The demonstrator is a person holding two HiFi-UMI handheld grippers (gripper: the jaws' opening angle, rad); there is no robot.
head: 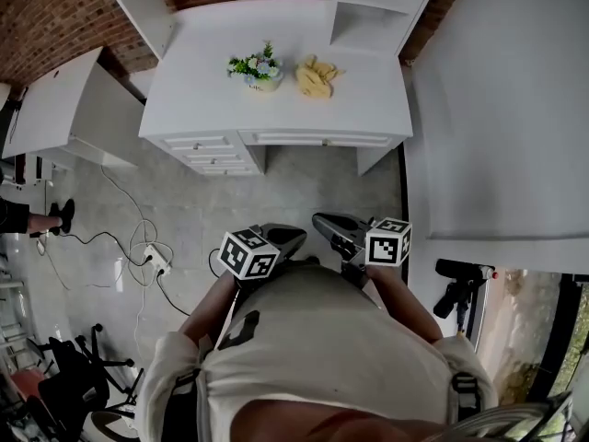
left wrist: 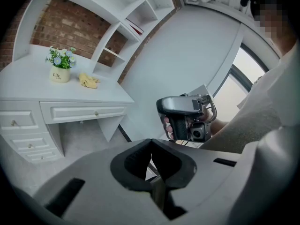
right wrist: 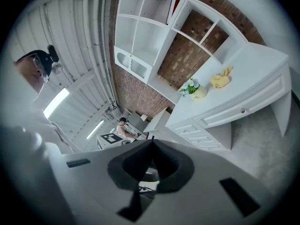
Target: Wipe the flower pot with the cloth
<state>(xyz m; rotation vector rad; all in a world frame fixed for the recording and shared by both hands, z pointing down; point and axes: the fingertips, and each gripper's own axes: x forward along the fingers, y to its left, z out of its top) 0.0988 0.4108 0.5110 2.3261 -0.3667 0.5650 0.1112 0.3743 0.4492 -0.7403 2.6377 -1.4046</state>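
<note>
The flower pot point(head: 266, 82) is small, round and cream, with dark lettering on its side, and holds white and pale blue flowers with green leaves. It stands upright on the white desk point(head: 276, 113), the crumpled yellow cloth point(head: 316, 77) just beside it, apart. The left gripper point(left wrist: 151, 143) and right gripper point(right wrist: 152, 143) both have their jaws together on nothing, well away from the desk.
</note>
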